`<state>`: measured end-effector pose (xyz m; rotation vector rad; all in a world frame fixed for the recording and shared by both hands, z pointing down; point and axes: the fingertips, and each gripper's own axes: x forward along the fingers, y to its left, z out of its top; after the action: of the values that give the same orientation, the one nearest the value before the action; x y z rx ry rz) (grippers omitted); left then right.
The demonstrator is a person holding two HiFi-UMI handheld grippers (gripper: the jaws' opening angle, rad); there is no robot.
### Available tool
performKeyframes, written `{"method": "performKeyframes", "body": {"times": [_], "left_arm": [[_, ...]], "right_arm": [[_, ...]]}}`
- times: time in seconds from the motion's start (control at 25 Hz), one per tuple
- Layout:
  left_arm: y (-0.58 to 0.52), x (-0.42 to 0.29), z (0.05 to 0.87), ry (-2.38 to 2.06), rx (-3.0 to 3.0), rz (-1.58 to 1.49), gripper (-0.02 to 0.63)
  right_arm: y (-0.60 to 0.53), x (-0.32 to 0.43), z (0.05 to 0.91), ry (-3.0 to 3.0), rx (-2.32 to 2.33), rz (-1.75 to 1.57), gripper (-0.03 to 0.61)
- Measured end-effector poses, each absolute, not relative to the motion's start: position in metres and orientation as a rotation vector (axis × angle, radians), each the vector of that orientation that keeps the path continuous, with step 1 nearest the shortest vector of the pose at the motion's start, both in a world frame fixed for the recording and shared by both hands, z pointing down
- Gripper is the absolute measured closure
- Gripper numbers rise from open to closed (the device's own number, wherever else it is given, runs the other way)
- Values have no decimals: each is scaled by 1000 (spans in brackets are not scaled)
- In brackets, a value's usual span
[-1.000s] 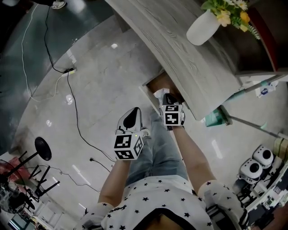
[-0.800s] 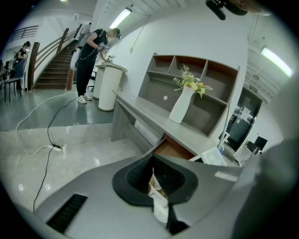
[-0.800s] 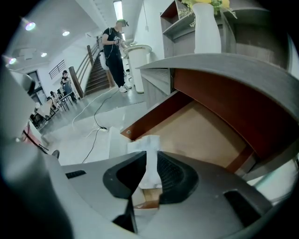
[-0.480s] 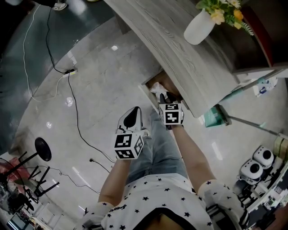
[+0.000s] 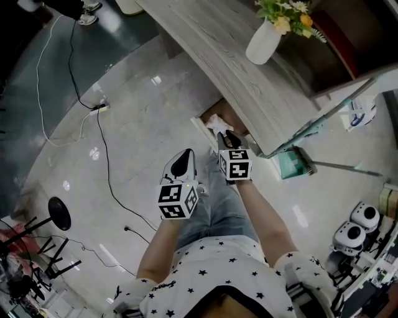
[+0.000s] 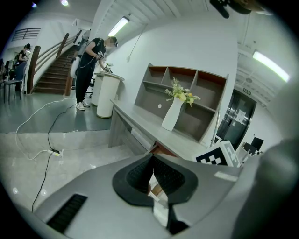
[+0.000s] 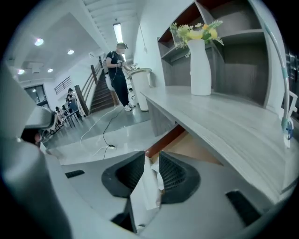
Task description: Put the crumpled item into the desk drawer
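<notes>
Between the jaws of the right claw: a piece of crumpled white paper, pinched by both ribbed pads, with its loose end trailing back toward the camera.
Right claw: closed on the paper. In the head view it points to 11 o'clock, with its tip at the front of the drawer.
Paper's place: held in the claw at the drawer's front edge. I cannot tell whether it touches the drawer.
Drawer: standing open under the desk, at 12 to 1 o'clock just beyond the jaws in the right gripper view. It has a pale wooden bottom and a reddish-brown front edge.
Desk: a grey wood-grain top that runs from 11 o'clock to 3 o'clock across the head view and overhangs the back of the drawer.
Vase: white and upright on the desk, at 1 o'clock from the right claw, holding yellow and white flowers.
Left claw: at 8 o'clock from the right claw, near it but apart. Its jaws are pressed together pad against pad, with only a thin slit showing behind the tips.
Floor: glossy grey tiles, with a black cable winding across them at 9 o'clock from the left claw.
Background: a person stands at 11 o'clock in the right gripper view, beside a white stand at the foot of a staircase.
</notes>
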<state>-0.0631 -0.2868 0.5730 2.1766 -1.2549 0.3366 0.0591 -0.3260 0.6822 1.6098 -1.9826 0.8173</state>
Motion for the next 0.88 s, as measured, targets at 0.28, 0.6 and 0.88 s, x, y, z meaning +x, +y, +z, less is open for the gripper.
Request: {"method": "performKeyframes", "body": {"times": [0.28, 0.6, 0.88], "left_arm": [[-266, -70, 548, -1253, 2211, 309, 601], [-243, -76, 520, -1245, 2265, 305, 601], [-222, -84, 497, -1242, 2296, 272, 601]], "right_arm": [[-295, 48, 624, -2048, 1675, 754, 563], [-260, 38, 559, -2138, 1714, 688, 584], [-231, 24, 511, -2225, 1721, 626, 584]]}}
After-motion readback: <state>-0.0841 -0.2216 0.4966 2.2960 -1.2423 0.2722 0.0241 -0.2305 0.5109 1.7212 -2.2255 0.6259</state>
